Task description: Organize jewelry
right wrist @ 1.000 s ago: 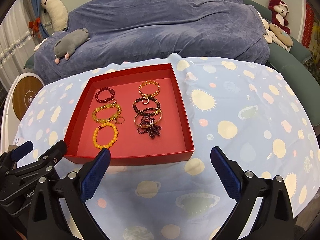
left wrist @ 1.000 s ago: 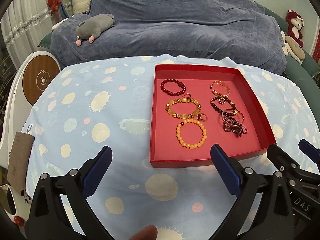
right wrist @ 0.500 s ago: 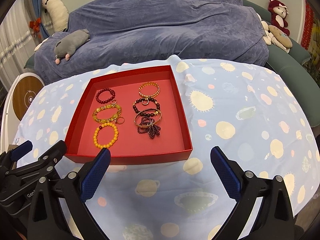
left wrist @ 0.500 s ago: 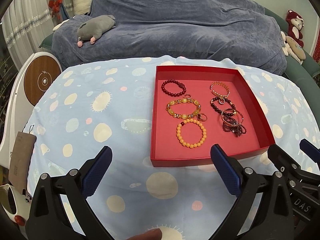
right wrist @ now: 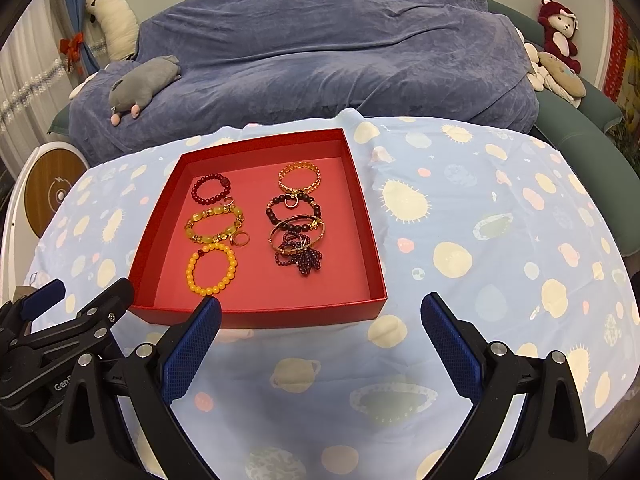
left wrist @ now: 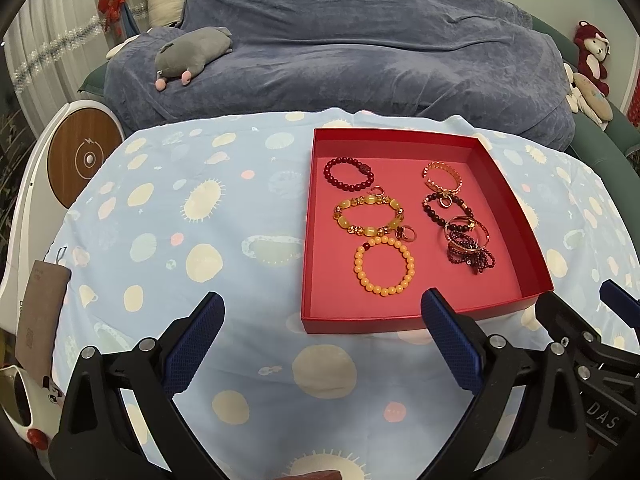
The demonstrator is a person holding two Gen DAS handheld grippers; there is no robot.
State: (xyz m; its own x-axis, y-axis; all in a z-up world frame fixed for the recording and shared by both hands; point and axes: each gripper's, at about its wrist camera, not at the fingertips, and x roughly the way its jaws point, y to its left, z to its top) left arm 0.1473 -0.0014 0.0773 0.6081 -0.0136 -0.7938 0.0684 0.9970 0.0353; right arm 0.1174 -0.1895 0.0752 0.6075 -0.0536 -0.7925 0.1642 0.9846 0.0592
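We've got both hand-held grippers, left [left wrist: 322, 330] and right [right wrist: 320, 330], gaping and empty over the bench [left wrist: 240, 248]; bracelets sit in the tray [left wrist: 516, 208]; that tangled pile [left wrist: 470, 246] could snag and drag neighbours.

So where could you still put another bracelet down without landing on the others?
Inside the shallow red cardboard tray, the near strip is bare, between the orange bead bracelet and the front wall. The blue spotted tablecloth right of the tray is open too. The tangled dark purple bead pile is the crowded spot.

Seven bracelets [left wrist: 384, 266], three rings [left wrist: 407, 234] (one tray [left wrist: 400, 322])
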